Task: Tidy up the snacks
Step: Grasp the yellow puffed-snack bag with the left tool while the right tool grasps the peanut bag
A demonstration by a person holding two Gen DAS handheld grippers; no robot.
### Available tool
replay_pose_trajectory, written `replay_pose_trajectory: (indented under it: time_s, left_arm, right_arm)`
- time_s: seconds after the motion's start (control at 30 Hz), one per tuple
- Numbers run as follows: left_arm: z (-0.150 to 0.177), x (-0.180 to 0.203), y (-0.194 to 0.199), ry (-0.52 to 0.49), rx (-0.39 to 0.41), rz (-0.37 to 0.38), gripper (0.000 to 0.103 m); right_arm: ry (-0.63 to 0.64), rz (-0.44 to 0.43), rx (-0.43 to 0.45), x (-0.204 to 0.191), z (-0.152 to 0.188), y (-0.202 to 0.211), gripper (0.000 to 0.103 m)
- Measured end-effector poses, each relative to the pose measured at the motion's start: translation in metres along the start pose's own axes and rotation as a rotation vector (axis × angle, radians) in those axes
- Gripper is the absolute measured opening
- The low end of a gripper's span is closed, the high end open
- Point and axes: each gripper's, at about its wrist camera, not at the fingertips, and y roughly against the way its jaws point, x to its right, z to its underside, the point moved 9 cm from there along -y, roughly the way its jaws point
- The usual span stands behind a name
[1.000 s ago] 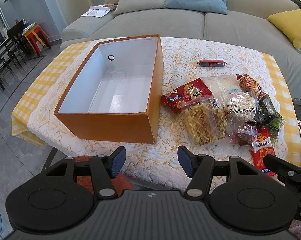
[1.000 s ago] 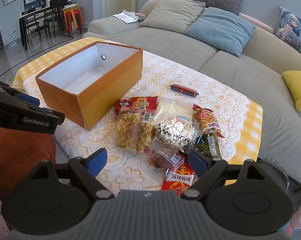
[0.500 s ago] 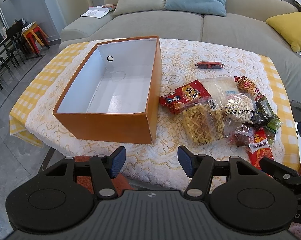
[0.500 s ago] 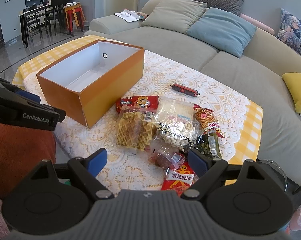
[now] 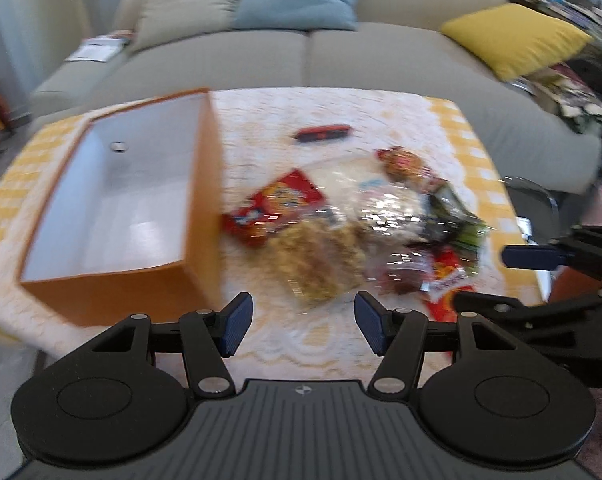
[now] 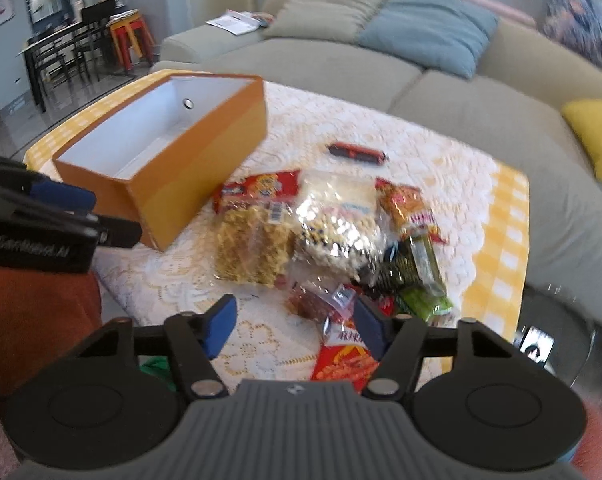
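- Orange cardboard box is standing empty on the lace tablecloth, and the snack packets are lying in a loose pile just beside it, overlapping one another.
- You are holding the left gripper spread wide above the table edge, with nothing between its jaws.
- Your right gripper has just been closing somewhat, but its jaws are still standing apart and are not pinching anything.
- You are pointing the right gripper at the small dark-red clear packet and the red packet nearest to you.
- These packets are probably light, soft and slippery, so you should be pinching a flat sealed edge, not the puffed middle.
- Crisp contents like the noodle snack bag are probably breaking easily, so squeeze gently.
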Motion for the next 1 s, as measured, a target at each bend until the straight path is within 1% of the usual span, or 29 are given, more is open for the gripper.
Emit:
replay_pose_trajectory:
  time_s: [0.1,0.33,0.4,0.5,0.57,0.67,0.77,0.87,1.0]
  left_arm:
    - [-0.005,0.006,-0.013,0.01,-0.009,0.032,0.07]
    - [-0.02,0.011,-0.051,0.045,-0.063,0.041,0.072]
    - [-0.023,0.011,-0.062,0.062,-0.084,0.033,0.072]
    - [-0.026,0.01,-0.079,0.09,-0.123,0.037,0.072]
    - [-0.027,0.01,-0.089,0.1,-0.142,0.037,0.072]
    - [-0.025,0.006,-0.101,0.108,-0.173,0.005,0.072]
    - [-0.021,0.002,-0.114,0.119,-0.207,-0.017,0.072]
    - [-0.02,0.0,-0.122,0.122,-0.223,-0.029,0.072]
    - [-0.02,-0.002,-0.127,0.13,-0.239,-0.034,0.072]
  right_arm:
    - [-0.028,0.008,-0.014,0.011,0.001,-0.012,0.061]
    - [-0.131,-0.004,-0.067,0.04,-0.006,-0.046,0.061]
    - [-0.111,-0.002,-0.058,0.045,-0.012,-0.054,0.061]
    - [-0.026,0.021,-0.03,0.05,-0.025,-0.067,0.061]
    - [0.007,0.019,-0.015,0.055,-0.032,-0.077,0.061]
    - [-0.015,-0.014,-0.01,0.067,-0.042,-0.096,0.061]
    - [-0.105,-0.072,-0.022,0.077,-0.047,-0.113,0.061]
    - [-0.177,-0.131,-0.038,0.079,-0.047,-0.127,0.061]
    - [-0.215,-0.168,-0.062,0.081,-0.042,-0.143,0.062]
